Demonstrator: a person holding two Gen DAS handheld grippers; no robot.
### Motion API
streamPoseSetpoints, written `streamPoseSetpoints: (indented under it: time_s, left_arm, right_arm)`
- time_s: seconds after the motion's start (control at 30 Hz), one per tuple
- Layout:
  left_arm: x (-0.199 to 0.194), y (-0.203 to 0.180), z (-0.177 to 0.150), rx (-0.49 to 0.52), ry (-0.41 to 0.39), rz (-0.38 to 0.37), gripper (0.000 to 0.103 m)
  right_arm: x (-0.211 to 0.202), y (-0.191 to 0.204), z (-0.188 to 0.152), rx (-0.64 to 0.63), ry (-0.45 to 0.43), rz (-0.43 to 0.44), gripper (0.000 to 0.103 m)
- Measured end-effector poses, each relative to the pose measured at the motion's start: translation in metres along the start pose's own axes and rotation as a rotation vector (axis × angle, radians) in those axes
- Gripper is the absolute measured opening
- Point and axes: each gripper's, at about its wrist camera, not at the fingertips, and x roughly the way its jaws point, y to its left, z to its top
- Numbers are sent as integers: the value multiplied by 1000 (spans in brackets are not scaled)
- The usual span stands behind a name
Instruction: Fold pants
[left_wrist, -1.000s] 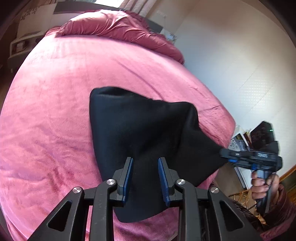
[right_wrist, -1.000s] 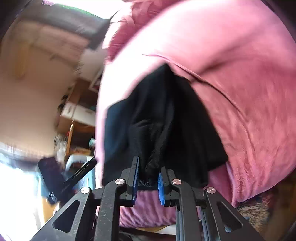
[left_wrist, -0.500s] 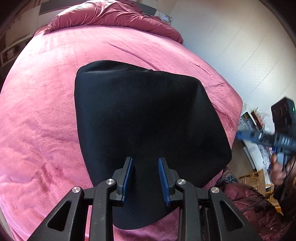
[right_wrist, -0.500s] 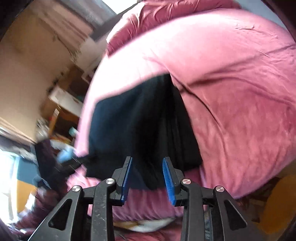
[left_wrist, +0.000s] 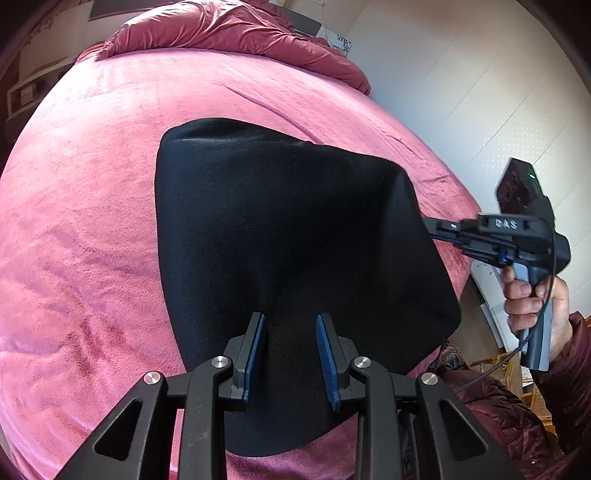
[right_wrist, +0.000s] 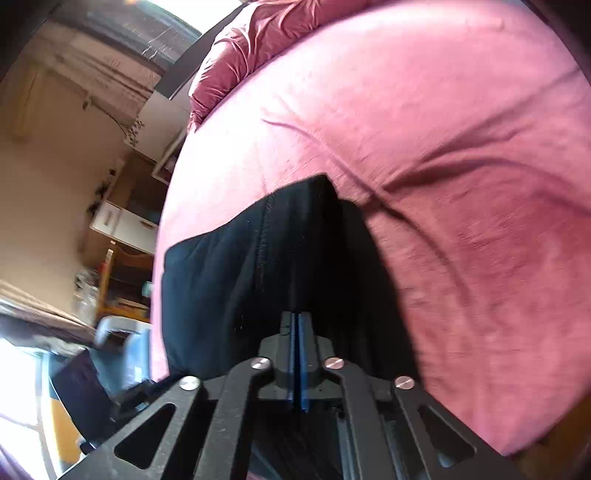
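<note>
Two risks, biggest first: the bed (left_wrist: 92, 221) is plush pink, so dragging the black pants (left_wrist: 288, 229), folded mid-frame, could bunch them. The right tool (right_wrist: 299, 325), tips pressed together on the pants' edge by the look of it, might pinch one layer only. The left tool (left_wrist: 290, 354) sits apart over the lower hem. Versus before, the right one snapped closed and the pants lie flatter.
</note>
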Motion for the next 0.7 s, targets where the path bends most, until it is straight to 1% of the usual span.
streamPoseSetpoints:
  time_s: [0.03, 0.1, 0.13, 0.17, 0.2, 0.27, 0.3, 0.33, 0.37, 0.43, 0.47, 0.5, 0.57, 0.6, 0.63, 0.7]
  left_arm:
    - [0, 2, 0, -6, 1, -2, 29]
    - [-1, 4, 0, -16, -2, -13, 29]
    - [-2, 3, 1, -17, -4, -9, 29]
    - [-2, 1, 1, -10, -5, 10, 29]
    - [-2, -2, 1, 1, -7, 22, 29]
    - [-4, -8, 0, 31, -13, 42, 29]
    - [-4, -11, 0, 43, -13, 53, 29]
    - [-5, -12, -1, 52, -13, 64, 29]
    - [-5, -13, -1, 52, -13, 67, 29]
    - [-5, -10, 0, 37, -14, 57, 29]
    - [-5, -9, 0, 32, -14, 52, 29]
    - [-4, -8, 0, 29, -13, 51, 29]
    - [-3, -9, 0, 29, -13, 55, 29]
    - [-3, -10, -1, 30, -15, 56, 29]
    - [-4, -10, -1, 30, -17, 57, 29]
    - [-3, -8, -2, 24, -17, 55, 29]
  right_arm:
    - [-13, -2, -1, 3, -25, 2, 1]
    - [-25, -6, -1, -7, -51, -36, 0]
    - [-25, -9, 0, -27, -64, -104, 0]
    - [-23, -14, 1, -21, -59, -131, 0]
    - [-19, -23, 2, 8, -43, -134, 0]
    - [-16, -32, 5, 20, -39, -172, 0]
    - [-15, -35, 4, 33, -30, -156, 1]
    - [-16, -35, 2, 55, -14, -74, 1]
    - [-19, -32, -1, 57, -14, -19, 1]
    - [-23, -23, -6, 15, -6, 41, 4]
    - [-23, -20, -9, 4, 2, 70, 12]
    - [-21, -15, -13, -1, 21, 89, 24]
    - [-9, -2, -24, -41, 111, 94, 33]
    - [-2, 4, -30, -68, 141, 81, 34]
    - [5, 12, -37, -116, 167, 47, 34]
    - [15, 21, -45, -179, 184, -23, 32]
